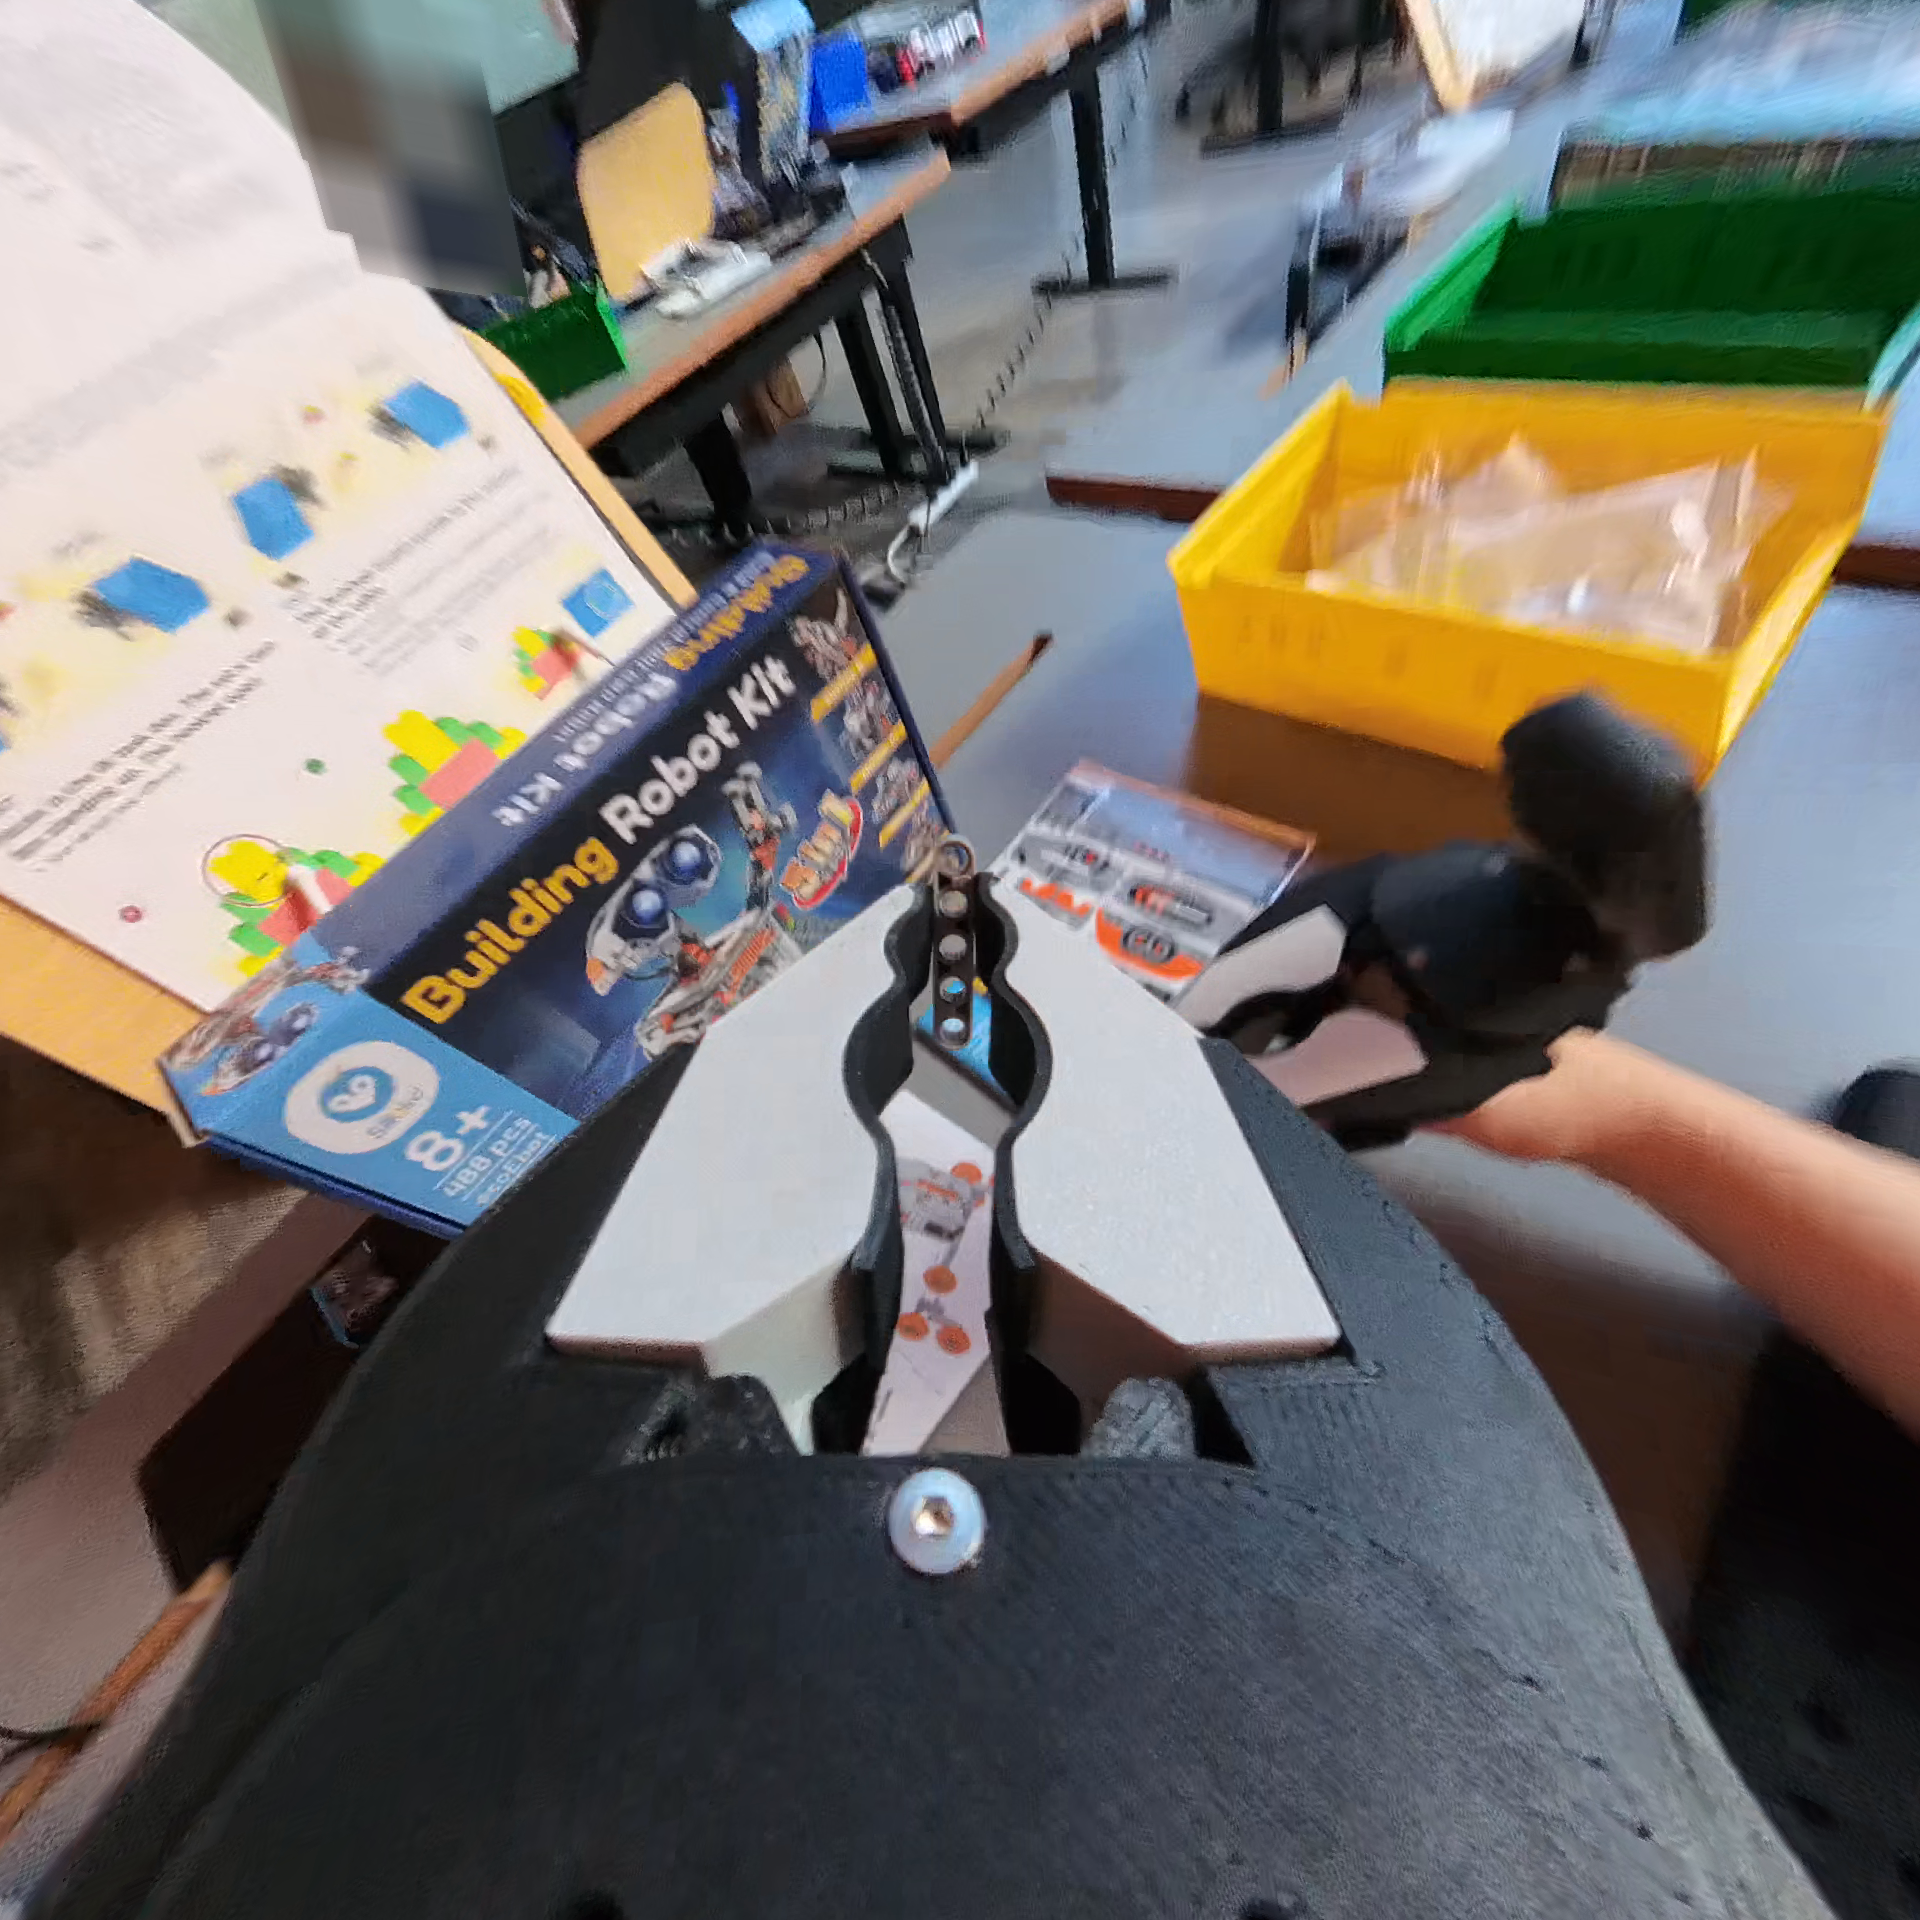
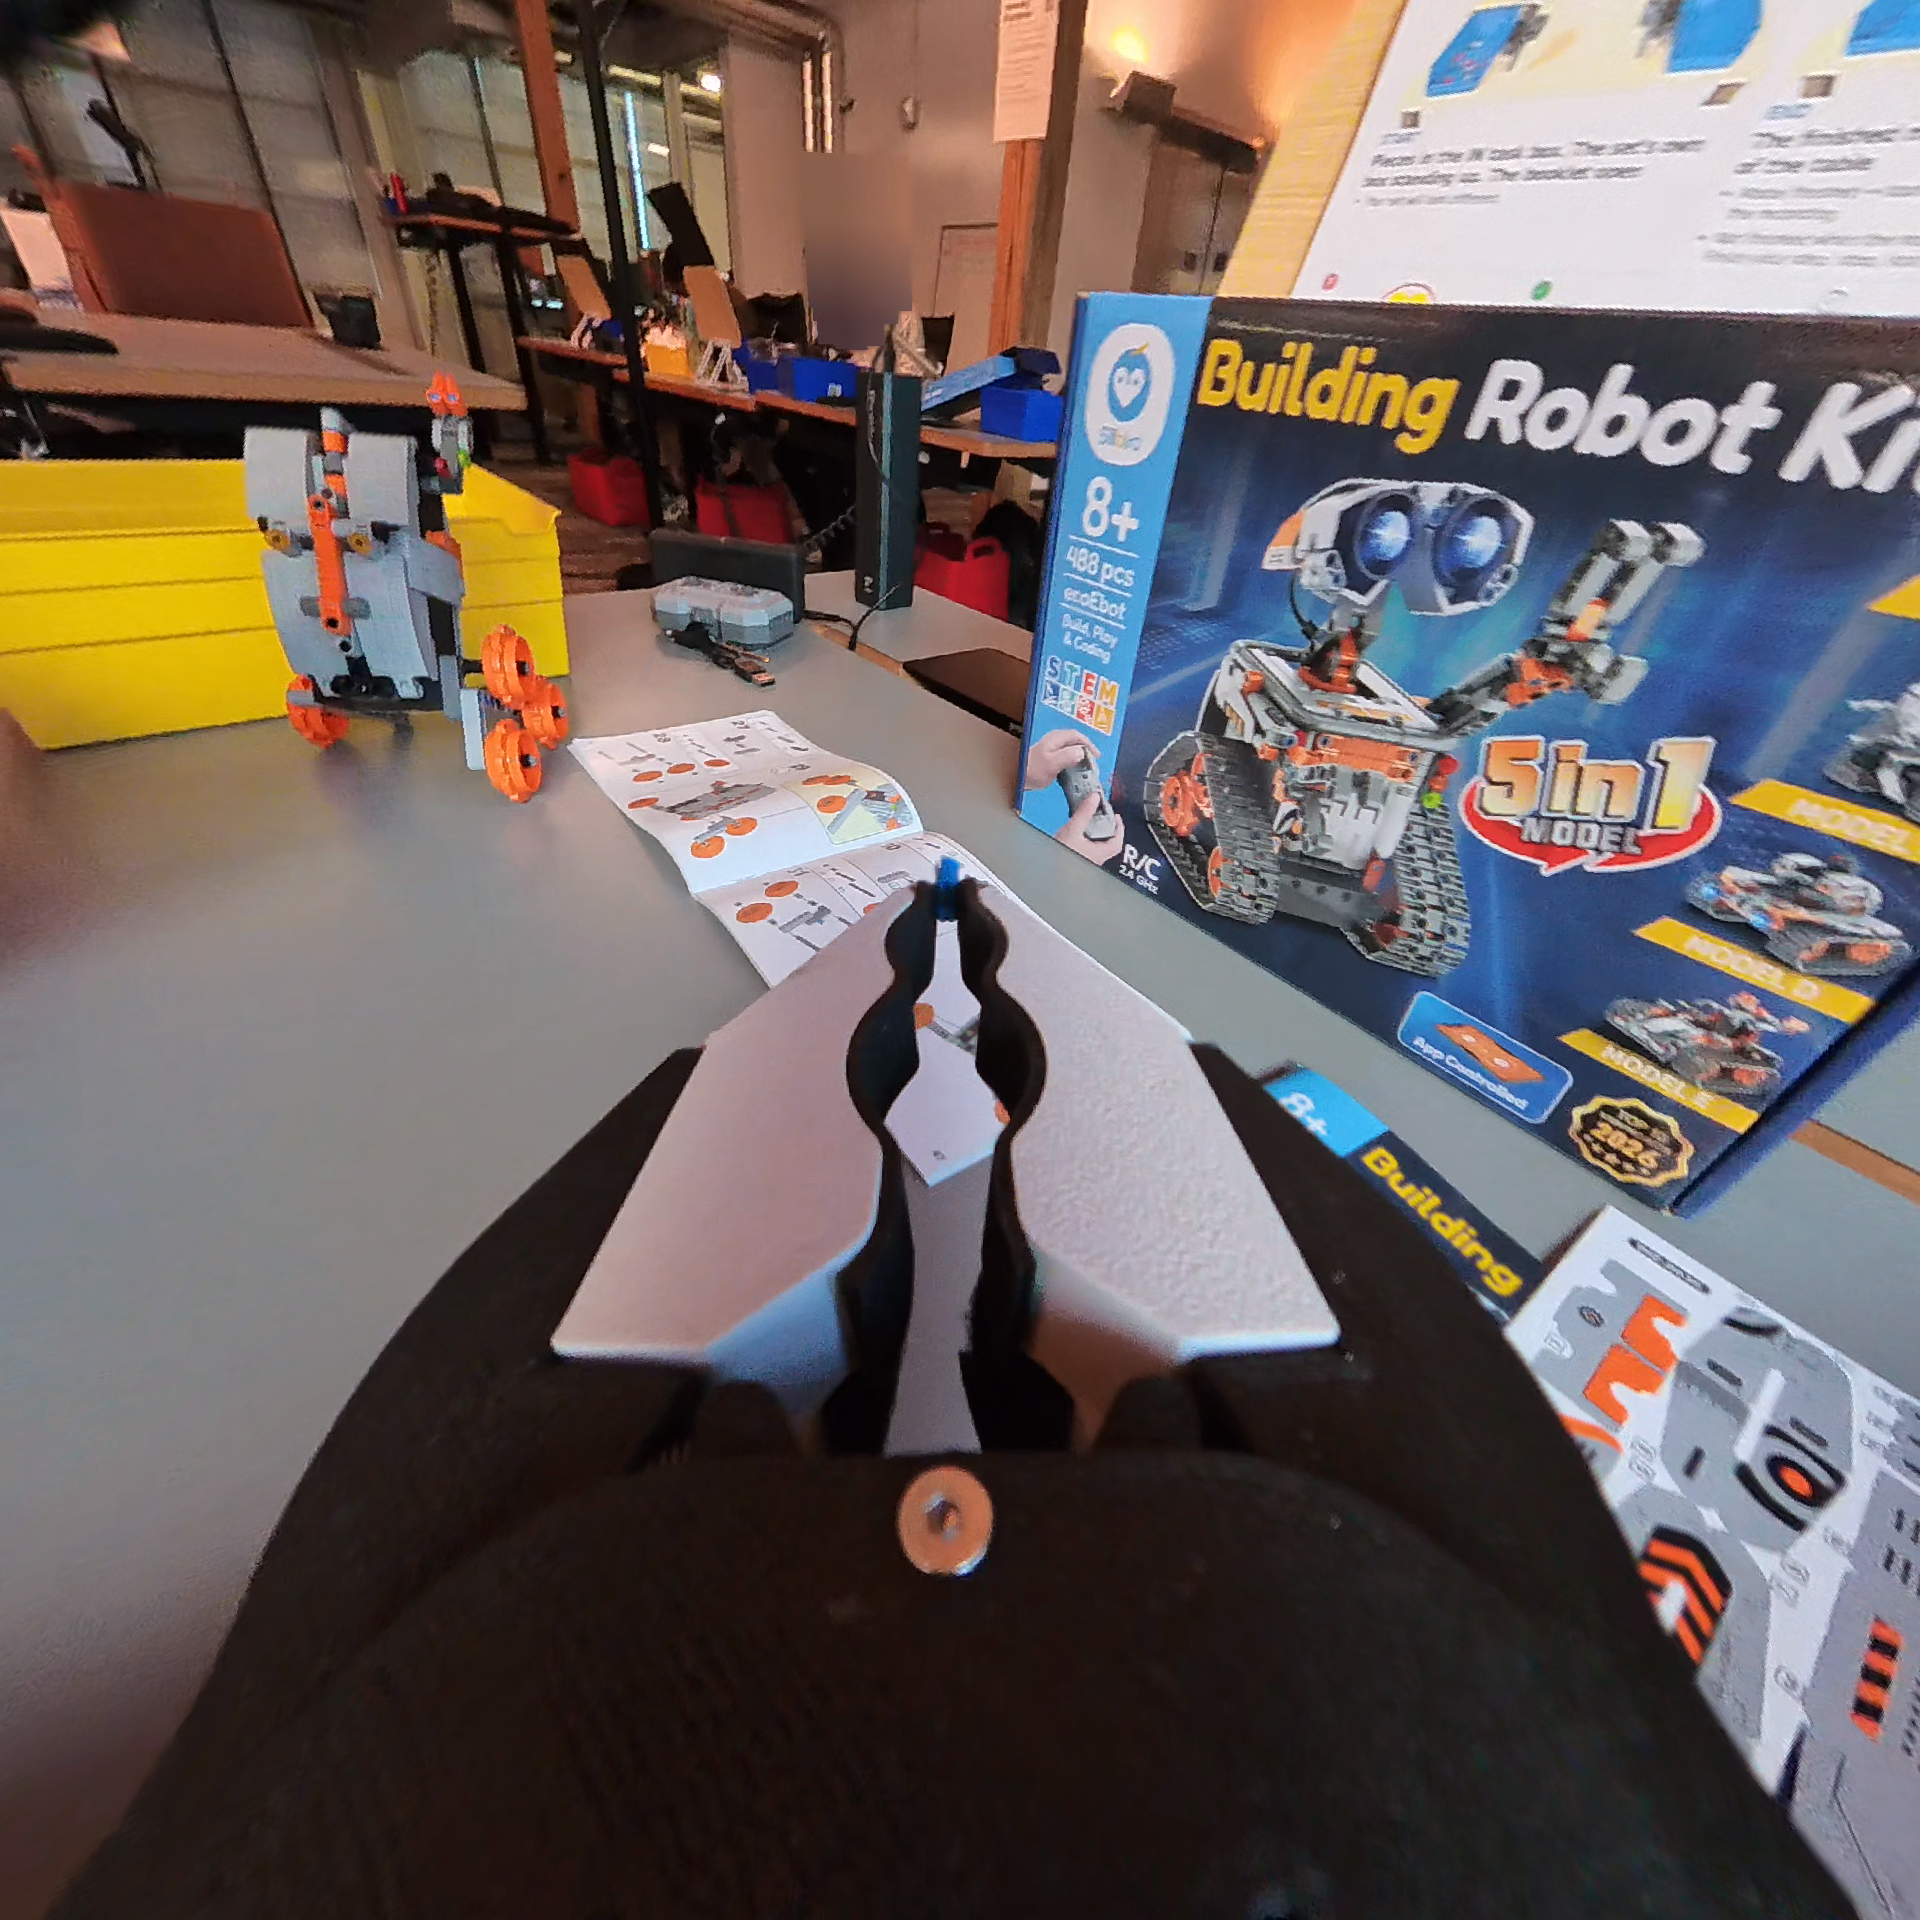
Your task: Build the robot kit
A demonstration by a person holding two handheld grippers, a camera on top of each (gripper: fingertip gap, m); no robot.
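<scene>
The left hand-held gripper [image 1: 954,914] pinches a dark perforated beam [image 1: 953,956] at its fingertips, above the tabletop [image 1: 1091,644]. The right hand-held gripper [image 2: 943,902] pinches a small blue pin [image 2: 947,883] above the instruction booklet [image 2: 769,800]. Both parts appear light, rigid and slippery; grip mid-length
</scene>
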